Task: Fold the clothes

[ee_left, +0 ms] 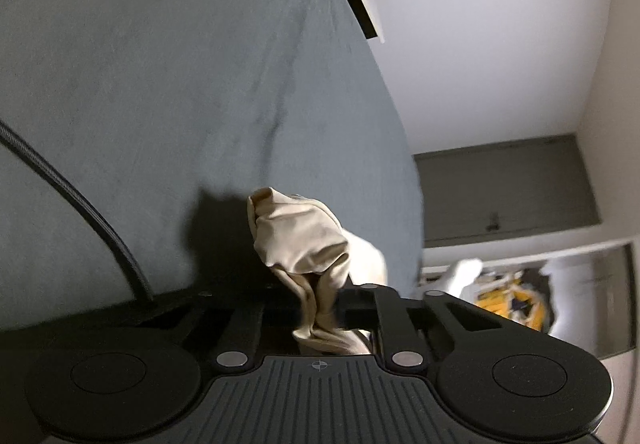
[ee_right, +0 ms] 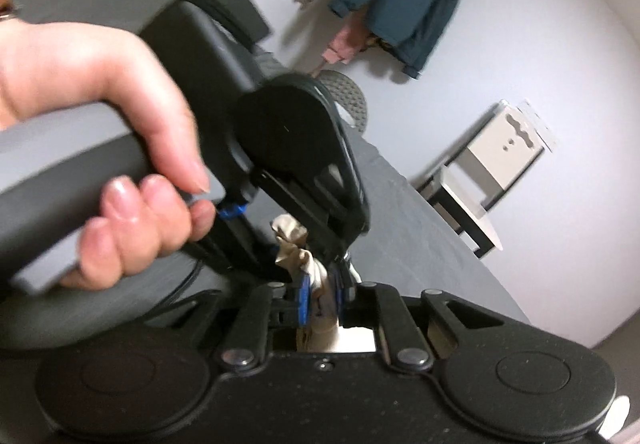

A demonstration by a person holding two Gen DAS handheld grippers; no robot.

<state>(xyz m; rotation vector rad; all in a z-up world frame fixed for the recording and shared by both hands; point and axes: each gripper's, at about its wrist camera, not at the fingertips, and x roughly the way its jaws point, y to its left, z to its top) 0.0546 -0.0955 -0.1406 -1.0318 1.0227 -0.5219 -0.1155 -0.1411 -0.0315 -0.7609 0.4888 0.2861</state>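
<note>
Over the grey bed (ee_left: 160, 83), both grippers' jaws clench the bunched beige garment (ee_left: 304, 244) between them.

Beige garment (ee_left: 304, 240), plain grey bedsheet (ee_left: 160, 83)

Left gripper (ee_right: 320, 268) tilted downward, jaws clamped on a bunch of beige cloth (ee_left: 304, 240), a hand (ee_right: 100, 131) wrapped around its grey handle, right gripper (ee_right: 320, 308) close beneath it, jaws closed on the same cloth
</note>
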